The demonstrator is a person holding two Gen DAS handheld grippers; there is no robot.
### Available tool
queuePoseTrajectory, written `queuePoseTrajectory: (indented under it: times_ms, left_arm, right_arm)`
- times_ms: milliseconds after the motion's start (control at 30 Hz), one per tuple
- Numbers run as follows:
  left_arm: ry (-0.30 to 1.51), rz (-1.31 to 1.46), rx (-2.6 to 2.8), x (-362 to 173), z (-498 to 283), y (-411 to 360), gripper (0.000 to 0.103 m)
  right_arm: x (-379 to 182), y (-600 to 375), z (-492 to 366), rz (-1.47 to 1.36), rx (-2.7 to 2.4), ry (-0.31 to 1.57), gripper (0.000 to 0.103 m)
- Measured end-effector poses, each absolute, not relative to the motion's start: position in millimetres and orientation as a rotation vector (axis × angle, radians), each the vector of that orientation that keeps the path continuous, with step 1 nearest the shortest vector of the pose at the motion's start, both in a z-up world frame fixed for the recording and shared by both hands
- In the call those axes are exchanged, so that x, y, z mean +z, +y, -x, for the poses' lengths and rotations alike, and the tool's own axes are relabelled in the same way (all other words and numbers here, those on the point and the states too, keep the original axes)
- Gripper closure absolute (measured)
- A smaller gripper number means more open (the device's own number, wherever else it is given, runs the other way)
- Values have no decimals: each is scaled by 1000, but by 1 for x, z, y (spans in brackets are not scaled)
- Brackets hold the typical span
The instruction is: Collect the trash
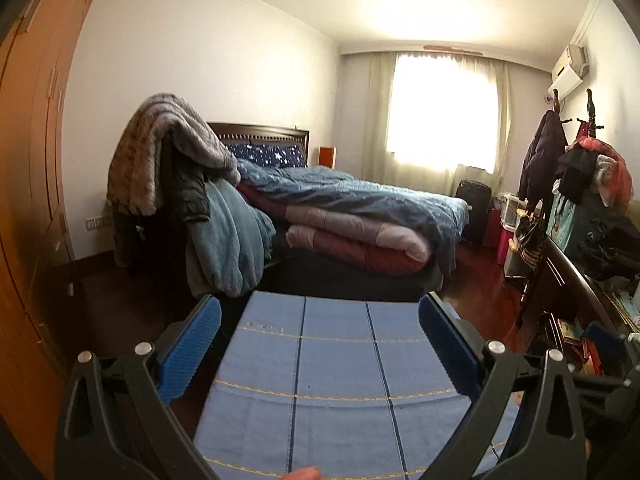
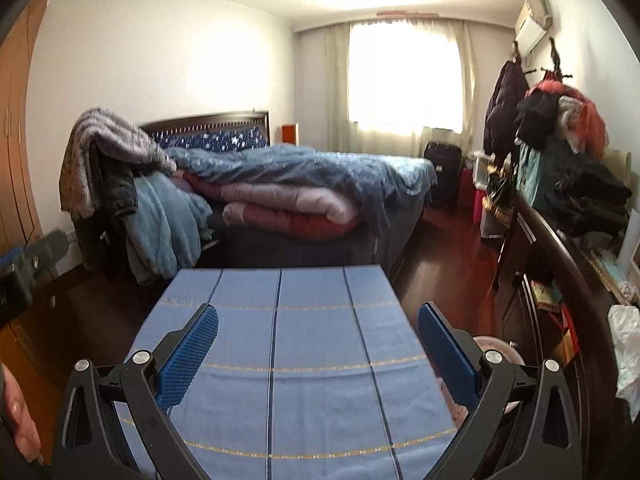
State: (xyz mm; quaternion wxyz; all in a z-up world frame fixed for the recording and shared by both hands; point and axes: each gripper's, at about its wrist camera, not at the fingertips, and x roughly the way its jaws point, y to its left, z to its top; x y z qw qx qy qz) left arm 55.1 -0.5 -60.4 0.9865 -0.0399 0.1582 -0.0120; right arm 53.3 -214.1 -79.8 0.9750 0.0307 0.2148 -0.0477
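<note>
My left gripper (image 1: 320, 344) is open and empty, its blue-padded fingers (image 1: 192, 348) spread wide above a table under a blue checked cloth (image 1: 336, 364). My right gripper (image 2: 318, 350) is also open and empty over the same cloth (image 2: 280, 320). No trash shows on the cloth in either view. A crumpled white plastic bag (image 2: 628, 352) hangs at the far right of the right wrist view. The left gripper's body (image 2: 24, 264) shows at the left edge of that view.
A bed (image 1: 360, 208) with piled quilts stands beyond the table. A chair draped with clothes (image 1: 180, 200) is to its left. A dark dresser (image 2: 560, 280) piled with clothes runs along the right wall. A pinkish round bin rim (image 2: 496, 350) sits right of the table. Wardrobe doors (image 1: 32, 160) line the left.
</note>
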Motion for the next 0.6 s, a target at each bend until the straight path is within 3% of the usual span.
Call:
queuePoseTrajectory:
  times_ms: [600]
  left_arm:
    - [262, 113, -26, -42, -33, 13, 3]
  right_arm:
    - [-44, -212, -21, -49, -114, 310, 4]
